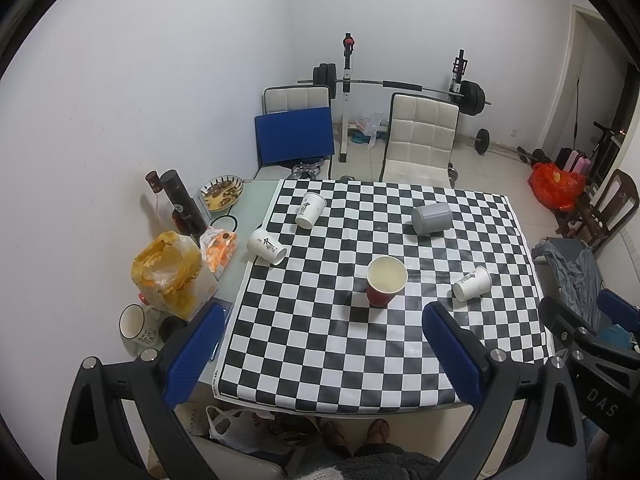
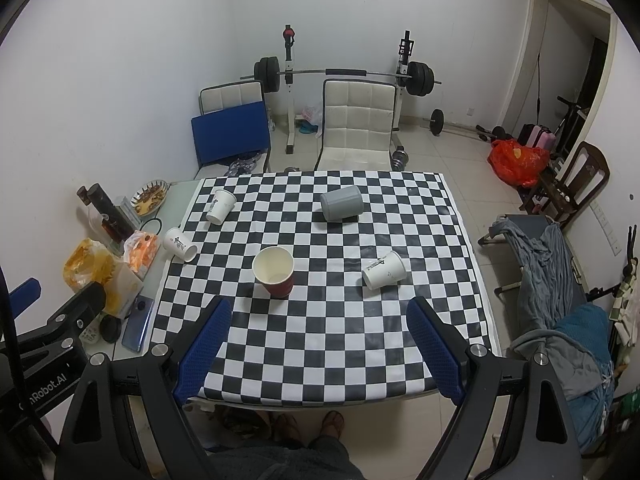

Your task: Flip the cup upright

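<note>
A red paper cup (image 1: 385, 281) (image 2: 275, 272) stands upright on the checkered cloth (image 1: 320, 344) (image 2: 320, 336). Three white paper cups lie on their sides: one at the right (image 1: 472, 283) (image 2: 384, 270), one at the cloth's left edge (image 1: 266, 246) (image 2: 180, 244), one at the far left (image 1: 310, 209) (image 2: 220, 205). A grey cup (image 1: 431, 218) (image 2: 341, 203) lies on its side at the back. My left gripper (image 1: 320, 316) and right gripper (image 2: 320, 308) are both open and empty, held above the table's near edge.
Left of the cloth are dark bottles (image 1: 182, 204), a bowl of food (image 1: 222, 192), snack bags (image 1: 168, 268), a mug (image 1: 136, 324) and a phone (image 2: 138, 326). Two white chairs (image 2: 356, 128) and a barbell rack (image 2: 340, 74) stand behind the table. A cot with clothes (image 2: 556, 280) stands at the right.
</note>
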Action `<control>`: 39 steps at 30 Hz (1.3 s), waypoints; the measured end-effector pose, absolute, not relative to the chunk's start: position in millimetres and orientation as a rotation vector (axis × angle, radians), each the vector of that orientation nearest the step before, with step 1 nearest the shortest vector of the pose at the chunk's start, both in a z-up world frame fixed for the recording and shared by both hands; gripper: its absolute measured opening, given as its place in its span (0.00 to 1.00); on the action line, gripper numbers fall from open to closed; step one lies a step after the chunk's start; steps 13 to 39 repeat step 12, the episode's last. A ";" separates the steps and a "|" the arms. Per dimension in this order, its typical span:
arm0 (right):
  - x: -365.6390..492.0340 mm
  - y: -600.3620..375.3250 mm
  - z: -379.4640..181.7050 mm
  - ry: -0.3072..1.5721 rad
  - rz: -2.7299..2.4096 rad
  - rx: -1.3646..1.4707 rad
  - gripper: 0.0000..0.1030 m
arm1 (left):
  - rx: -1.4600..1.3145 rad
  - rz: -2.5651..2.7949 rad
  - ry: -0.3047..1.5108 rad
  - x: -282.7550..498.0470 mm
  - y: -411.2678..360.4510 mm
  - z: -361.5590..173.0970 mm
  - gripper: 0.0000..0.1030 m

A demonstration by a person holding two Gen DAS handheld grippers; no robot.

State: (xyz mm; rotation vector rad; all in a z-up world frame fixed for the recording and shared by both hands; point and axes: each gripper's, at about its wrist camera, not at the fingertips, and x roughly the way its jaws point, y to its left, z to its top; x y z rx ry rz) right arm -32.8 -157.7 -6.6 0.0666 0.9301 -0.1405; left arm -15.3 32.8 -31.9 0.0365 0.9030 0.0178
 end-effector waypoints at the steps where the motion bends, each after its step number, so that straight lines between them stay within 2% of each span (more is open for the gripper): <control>1: -33.3 -158.4 -6.9 0.929 -0.141 0.069 0.88 | 0.038 0.018 0.901 -15.2 32.9 -31.5 0.98; 39: -32.5 -156.6 -5.0 0.930 -0.136 0.071 0.88 | 0.040 0.022 0.897 -14.8 33.1 -30.7 0.98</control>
